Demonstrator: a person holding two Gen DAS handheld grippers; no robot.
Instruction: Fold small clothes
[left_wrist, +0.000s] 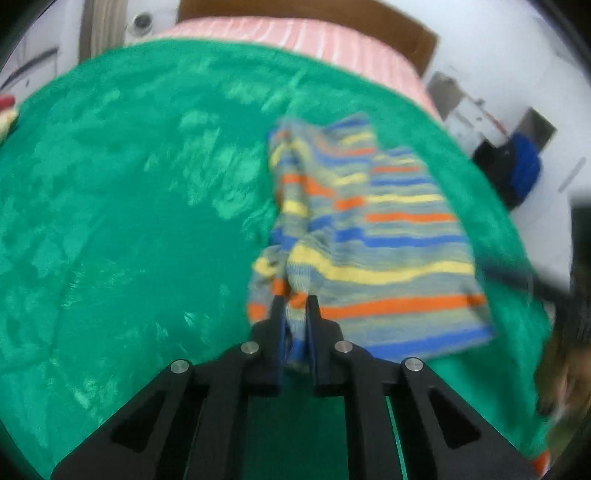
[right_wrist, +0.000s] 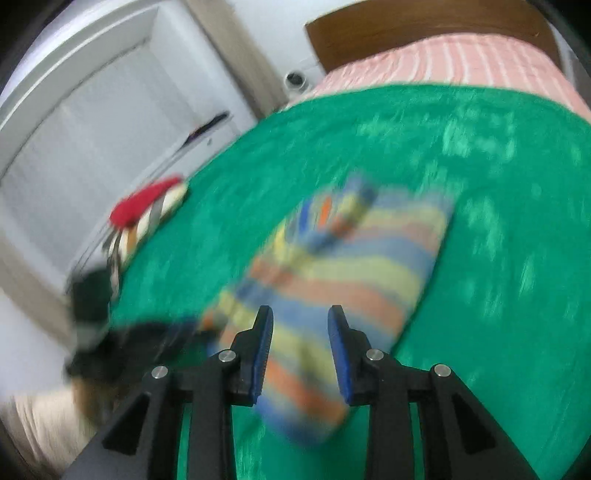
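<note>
Risk sits with the left gripper (left_wrist: 295, 301): clamped on a bunched edge of the striped garment (left_wrist: 373, 236), which lies crumpled on the green blanket (left_wrist: 110, 221). A pull from that thin pinch could drag the whole piece or slip off, spoiling any fold. Further right, the right gripper (right_wrist: 300, 314) hangs unclenched above the cloth, jaws apart, nothing pinched; closing in that spot may catch several layers together. Blur hides finer detail.
</note>
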